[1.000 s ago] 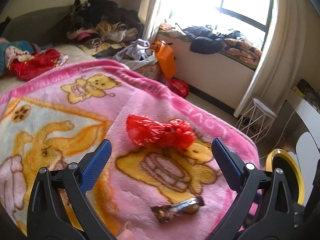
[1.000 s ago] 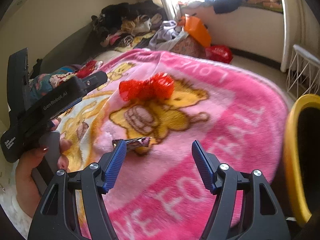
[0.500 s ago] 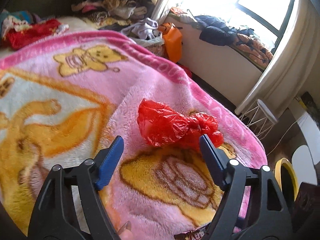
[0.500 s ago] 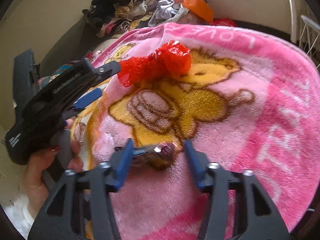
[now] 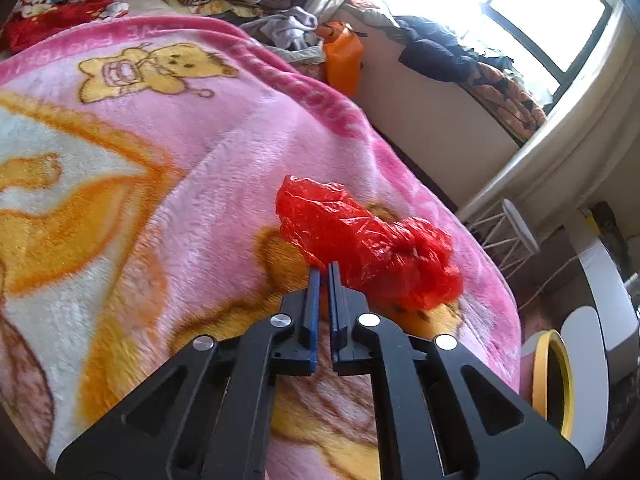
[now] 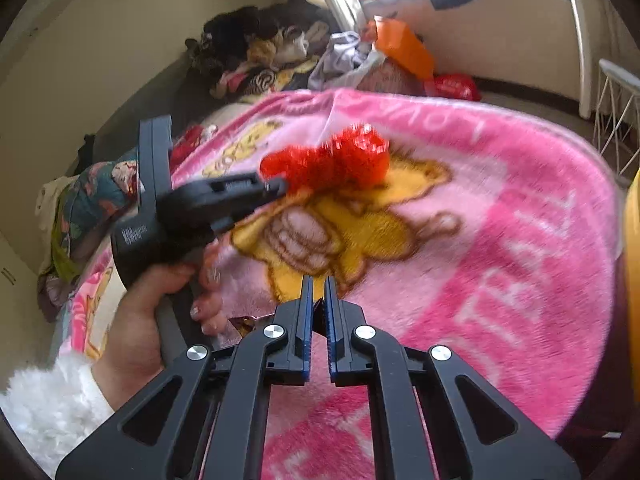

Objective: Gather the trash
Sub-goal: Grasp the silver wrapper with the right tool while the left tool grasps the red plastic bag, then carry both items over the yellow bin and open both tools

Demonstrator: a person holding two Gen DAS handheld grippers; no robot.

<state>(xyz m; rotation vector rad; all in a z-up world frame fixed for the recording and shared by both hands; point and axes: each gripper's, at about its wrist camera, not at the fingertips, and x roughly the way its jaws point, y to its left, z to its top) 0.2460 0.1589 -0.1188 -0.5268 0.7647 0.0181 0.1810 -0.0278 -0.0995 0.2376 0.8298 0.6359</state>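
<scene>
On the pink blanket [image 5: 208,184] that covers the bed, near its far right corner, the left tool [image 5: 323,270] has gone from wide open a second ago to clamped: its blue pads are nearly together and the tips pinch the near edge of the crumpled red plastic bag [image 5: 368,240], which half a second ago merely lay between spread fingers. From the right wrist view the same left tool [image 6: 280,186], held in the person's left hand [image 6: 136,320], reaches to the bag [image 6: 340,156], which looks blurred, so it may be starting to lift. Further right and nearer the foot edge of the bed, the right tool [image 6: 316,284] has likewise closed; a second ago it stood open beside the brown snack wrapper [image 6: 246,322], and now its pads are pressed close with a dark sliver of foil between them, the rest of the wrapper poking out to the left under the frame. I judge that both pieces of trash are now gripped, though how firmly the wrapper is held is hard to tell. At the far right, off the bed's edge, the yellow-rimmed bin [image 5: 554,380] waits, so the next move is likely to carry both pieces over there and let go
</scene>
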